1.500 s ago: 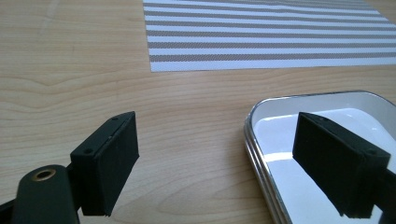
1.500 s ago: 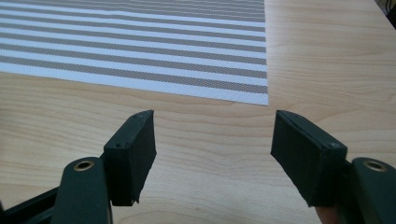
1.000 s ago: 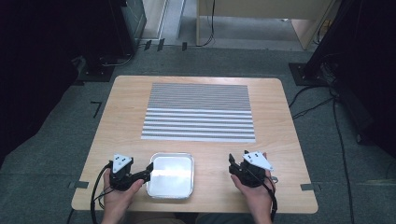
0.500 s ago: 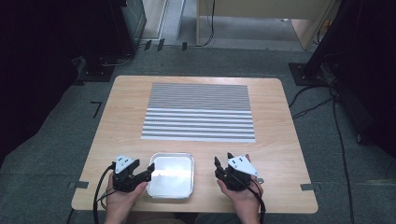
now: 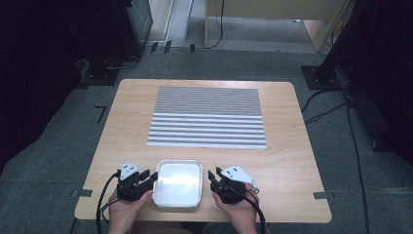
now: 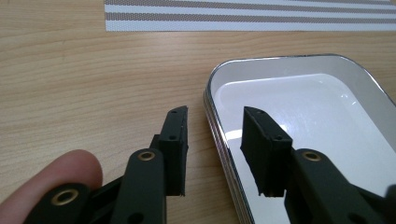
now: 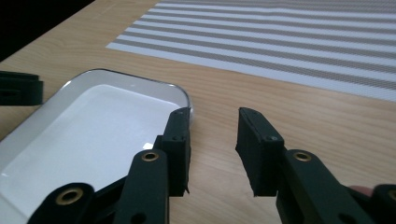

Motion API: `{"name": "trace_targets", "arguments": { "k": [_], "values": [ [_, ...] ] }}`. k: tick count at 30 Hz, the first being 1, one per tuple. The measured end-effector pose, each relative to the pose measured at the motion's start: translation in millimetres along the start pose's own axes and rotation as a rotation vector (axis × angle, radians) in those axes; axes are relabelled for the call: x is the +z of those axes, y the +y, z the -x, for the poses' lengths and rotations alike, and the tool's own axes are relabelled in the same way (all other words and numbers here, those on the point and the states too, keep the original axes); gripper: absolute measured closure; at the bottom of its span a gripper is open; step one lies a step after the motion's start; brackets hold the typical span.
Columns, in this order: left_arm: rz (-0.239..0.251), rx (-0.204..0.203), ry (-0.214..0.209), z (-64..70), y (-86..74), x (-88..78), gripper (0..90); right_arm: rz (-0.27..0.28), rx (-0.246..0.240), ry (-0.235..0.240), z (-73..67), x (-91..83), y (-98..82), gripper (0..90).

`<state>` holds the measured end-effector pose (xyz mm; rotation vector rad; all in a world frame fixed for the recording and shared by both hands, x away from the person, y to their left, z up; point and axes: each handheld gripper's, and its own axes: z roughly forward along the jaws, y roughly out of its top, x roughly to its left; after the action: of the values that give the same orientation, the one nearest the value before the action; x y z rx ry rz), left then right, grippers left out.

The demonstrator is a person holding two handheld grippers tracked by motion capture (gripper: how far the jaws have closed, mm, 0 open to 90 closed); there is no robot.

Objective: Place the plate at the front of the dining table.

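Tray [image 5: 178, 183]: white, shallow, metal-rimmed, empty; flat on the surface between the two sets of jaws, near the person's edge.
Tray rim, left side [image 6: 219, 135]: rising between the jaws of the left gripper, one jaw outside over the wood, the other inside over the white floor.
Left gripper [image 6: 215, 135]: jaws just closing around that rim, a gap on both sides, pads not yet pressing; released, not grasping.
Tray rim, right side [image 7: 184, 105]: at the tip of the right gripper's inner jaw, touching or just short, cannot tell which.
Right gripper [image 7: 212, 140]: jaws just closing, bare wood between them, nothing held; released.
Reason for the pose: one gripper at each short side, probably for a level two-sided lift.
Next need, as a judgement: right jaws across the rim before any clench.
Striped mat [image 5: 207, 117]: beyond both jaw tips, well apart from the tray, a likely target.
Surface [image 5: 292, 161]: pale wood under everything.
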<state>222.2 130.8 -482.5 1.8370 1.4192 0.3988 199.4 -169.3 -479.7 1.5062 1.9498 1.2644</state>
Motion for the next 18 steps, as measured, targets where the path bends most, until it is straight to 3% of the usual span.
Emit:
{"name": "trace_targets", "arguments": {
  "k": [6,18],
  "values": [
    [-0.019,0.012,-0.038,-0.2,-3.0,-0.3,73.5,-0.034,0.07,0.062,-2.7,4.7,-1.3,75.2],
    [-0.045,0.014,-0.066,0.3,-8.4,1.2,83.7,-0.098,0.131,0.132,-5.0,15.9,-3.4,84.4]
  ]
}}
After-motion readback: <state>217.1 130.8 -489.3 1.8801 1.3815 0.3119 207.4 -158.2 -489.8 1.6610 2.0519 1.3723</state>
